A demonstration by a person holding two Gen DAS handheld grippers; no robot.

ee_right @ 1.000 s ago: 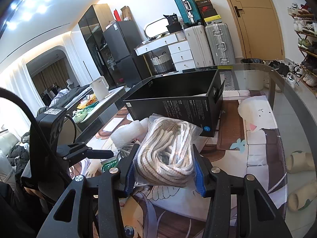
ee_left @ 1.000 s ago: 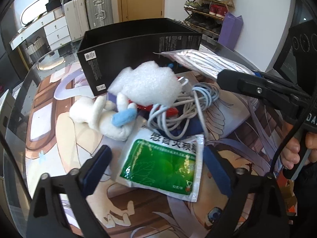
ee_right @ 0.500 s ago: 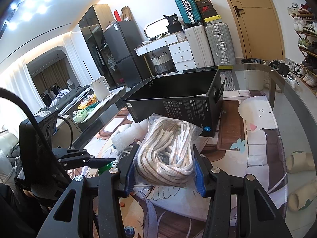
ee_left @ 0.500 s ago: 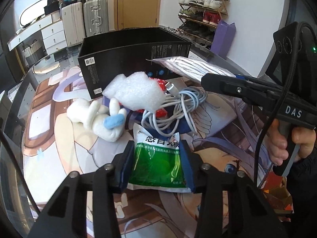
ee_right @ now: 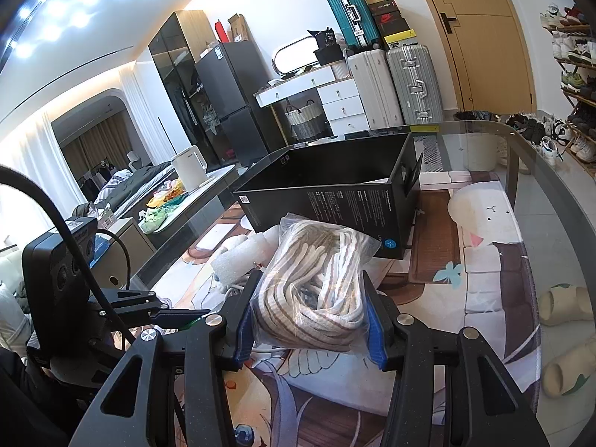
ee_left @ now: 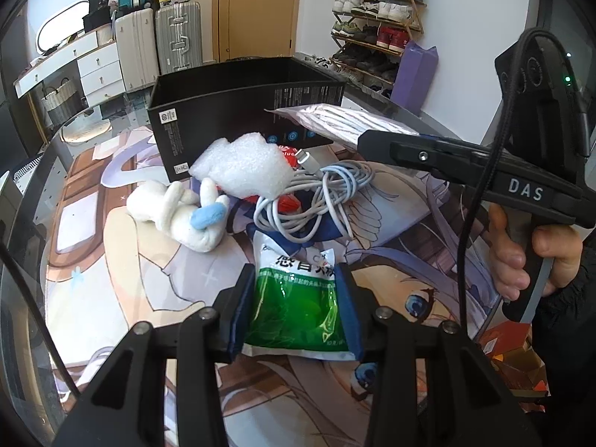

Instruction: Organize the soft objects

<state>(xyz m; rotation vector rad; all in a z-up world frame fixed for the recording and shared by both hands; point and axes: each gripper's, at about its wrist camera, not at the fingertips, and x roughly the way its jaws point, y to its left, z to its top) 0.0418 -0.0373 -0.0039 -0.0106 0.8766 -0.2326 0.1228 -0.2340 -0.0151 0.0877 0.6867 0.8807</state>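
**Gripping Two Soft Packs Beside an Open Box**

Clamping a green pouch between its blue pads, the left gripper is holding the packet by its lower half, jaws clenched on both side edges. The pouch is glossy plastic, green below a white band of printed characters, and it is bulging and creasing under the squeeze. It is looking light, limp and slippery, so a hold across the filled middle seems safer than one on the thin sealed rim, which would likely fold or slide out.

The pouch is hanging low over a printed cartoon mat that is covering a glass table. Just beyond it a coiled grey cable is lying tangled, touching a lump of white foam, with a white plush toy resting beside them.

The right gripper is grasping a clear bag of striped rope, jaws pressed on both flanks. That bag is appearing bulkier but equally yielding, its film crinkling around the coils; gripping it mid-bundle is keeping the contents from sagging out.

Behind everything a black box is standing open-topped on the mat, probably the destination for these soft items. A person's hand is squeezing the right tool's trigger.
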